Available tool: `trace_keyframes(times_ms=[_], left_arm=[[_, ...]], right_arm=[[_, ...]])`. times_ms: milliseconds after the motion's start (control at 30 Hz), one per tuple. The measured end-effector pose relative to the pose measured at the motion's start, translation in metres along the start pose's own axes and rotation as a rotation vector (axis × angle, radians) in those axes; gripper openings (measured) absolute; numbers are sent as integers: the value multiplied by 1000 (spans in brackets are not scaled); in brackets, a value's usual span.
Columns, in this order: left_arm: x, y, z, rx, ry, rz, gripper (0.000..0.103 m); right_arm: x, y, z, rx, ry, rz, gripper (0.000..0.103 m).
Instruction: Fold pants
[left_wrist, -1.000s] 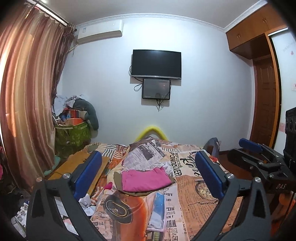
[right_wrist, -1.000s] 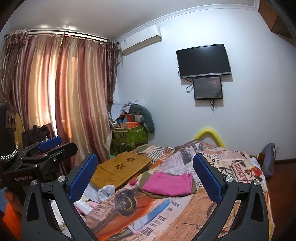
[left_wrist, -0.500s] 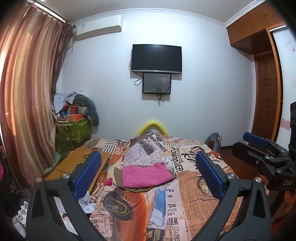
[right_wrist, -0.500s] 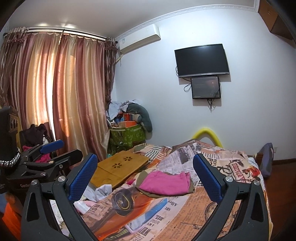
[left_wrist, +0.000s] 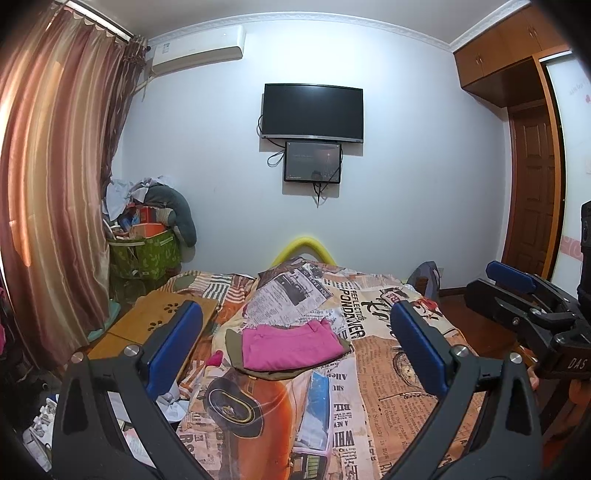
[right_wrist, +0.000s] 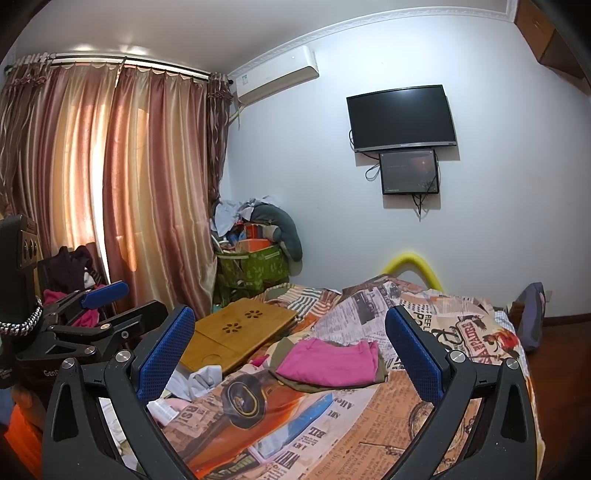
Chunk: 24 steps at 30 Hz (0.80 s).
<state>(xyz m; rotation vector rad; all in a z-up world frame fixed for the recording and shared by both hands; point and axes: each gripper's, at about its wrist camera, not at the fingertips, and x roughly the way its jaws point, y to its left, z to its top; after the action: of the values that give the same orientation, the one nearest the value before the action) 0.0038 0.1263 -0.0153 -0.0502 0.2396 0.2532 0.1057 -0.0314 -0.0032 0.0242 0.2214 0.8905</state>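
Folded pink pants (left_wrist: 290, 349) lie on top of a folded olive garment (left_wrist: 232, 345) in the middle of the bed; they also show in the right wrist view (right_wrist: 328, 363). My left gripper (left_wrist: 295, 350) is open and empty, held well short of the pile. My right gripper (right_wrist: 291, 354) is open and empty, also back from it. The right gripper shows at the right edge of the left wrist view (left_wrist: 524, 306), and the left gripper at the left edge of the right wrist view (right_wrist: 92, 321).
The bed has a newspaper-print cover (left_wrist: 388, 369). A wooden lap tray (left_wrist: 155, 325) lies at its left edge, with loose cloths (right_wrist: 199, 380) beside it. A green basket of clutter (left_wrist: 144, 251) stands by the curtain. A door (left_wrist: 532, 192) is at the right.
Both grippers have tilted down a little and drifted slightly, so the bed sits a bit higher in view. The jaws stay open. The pink pants have not moved.
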Motion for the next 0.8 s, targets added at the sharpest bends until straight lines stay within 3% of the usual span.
trace_keyframes(times_ms=[800], left_arm=[[4,0,1,0,17,-20,103]], right_arm=[[-1,1,-2,7,3,-9,103]])
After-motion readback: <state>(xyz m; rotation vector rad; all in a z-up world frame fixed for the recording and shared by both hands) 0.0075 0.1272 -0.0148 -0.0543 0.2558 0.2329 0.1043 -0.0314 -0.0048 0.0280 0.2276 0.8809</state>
